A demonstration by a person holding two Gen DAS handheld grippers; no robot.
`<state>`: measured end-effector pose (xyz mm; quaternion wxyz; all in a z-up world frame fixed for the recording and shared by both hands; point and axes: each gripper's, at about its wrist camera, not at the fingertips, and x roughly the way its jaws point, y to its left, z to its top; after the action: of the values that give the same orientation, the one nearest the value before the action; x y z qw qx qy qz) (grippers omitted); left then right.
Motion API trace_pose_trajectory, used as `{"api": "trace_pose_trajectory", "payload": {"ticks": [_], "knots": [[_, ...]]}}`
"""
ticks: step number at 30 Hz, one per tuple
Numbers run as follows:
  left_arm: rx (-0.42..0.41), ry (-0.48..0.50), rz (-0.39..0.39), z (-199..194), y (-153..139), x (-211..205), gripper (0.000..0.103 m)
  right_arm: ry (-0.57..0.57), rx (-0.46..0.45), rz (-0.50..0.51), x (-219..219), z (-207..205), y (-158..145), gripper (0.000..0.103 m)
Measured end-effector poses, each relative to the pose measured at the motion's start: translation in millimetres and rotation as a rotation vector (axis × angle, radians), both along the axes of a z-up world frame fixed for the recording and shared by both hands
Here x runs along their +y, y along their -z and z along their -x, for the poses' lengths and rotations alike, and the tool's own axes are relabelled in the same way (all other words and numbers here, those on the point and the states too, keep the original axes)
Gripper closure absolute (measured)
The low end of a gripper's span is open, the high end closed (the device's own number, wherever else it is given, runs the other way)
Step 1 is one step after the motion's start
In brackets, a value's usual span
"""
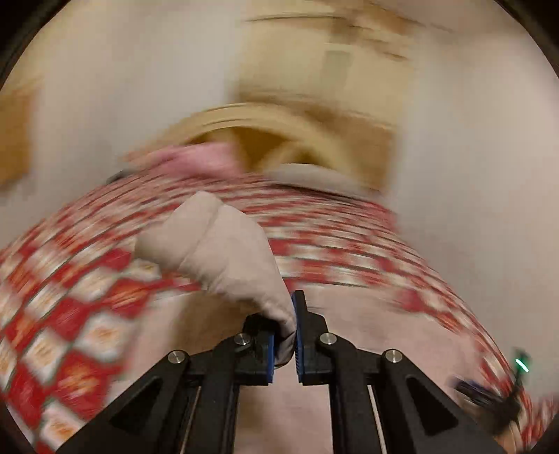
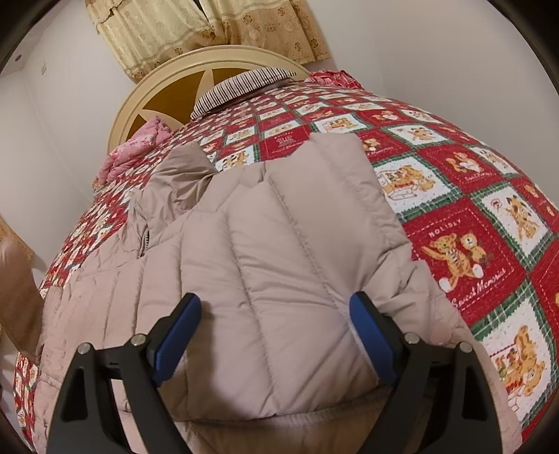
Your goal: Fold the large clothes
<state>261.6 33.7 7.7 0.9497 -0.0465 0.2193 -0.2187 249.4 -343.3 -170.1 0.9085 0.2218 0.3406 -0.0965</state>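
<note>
My left gripper (image 1: 283, 344) is clamped on a bunched fold of the beige puffer jacket (image 2: 276, 265), probably a sleeve end, though motion blur makes that hard to call. The pinched piece (image 1: 223, 251) sticks up and away from the blue pads (image 1: 300, 335), leaning left. My right gripper (image 2: 276, 335) is spread wide, fingers (image 2: 178, 331) either side of the quilted panel, pressing nothing that I can see. The jacket lies flat on the bed's teddy-bear patchwork quilt (image 2: 464, 237), long axis running away from me toward the headboard (image 2: 164, 90), quilting seams along that same line. Shinier lining (image 2: 178, 174) shows at the far left edge. Pink bedding (image 2: 136, 146) and a striped pillow (image 2: 244, 83) sit by the headboard, curtains (image 2: 216, 31) behind.
</note>
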Motion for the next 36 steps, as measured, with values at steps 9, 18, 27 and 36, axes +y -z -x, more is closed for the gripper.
{"api": "trace_pose_trajectory", "payload": {"ticks": [9, 18, 27, 36], "knots": [[0.142, 0.341, -0.227, 60.0, 91.9, -187.7, 0.094, 0.001, -0.037, -0.053, -6.6, 4.7, 1.0, 0.014], [0.434, 0.336, -0.190, 74.1, 117.6, -151.1, 0.072, 0.000, -0.058, -0.089, -12.2, 6.1, 2.1, 0.014], [0.291, 0.191, -0.169, 119.6, 95.6, -73.2, 0.033, 0.000, -0.056, -0.157, -16.6, 27.9, -12.8, 0.015], [0.382, -0.101, 0.018, 79.1, 118.4, 17.6, 0.032, -0.088, -0.084, -0.232, 18.4, 53.7, -33.9, 0.014]]}}
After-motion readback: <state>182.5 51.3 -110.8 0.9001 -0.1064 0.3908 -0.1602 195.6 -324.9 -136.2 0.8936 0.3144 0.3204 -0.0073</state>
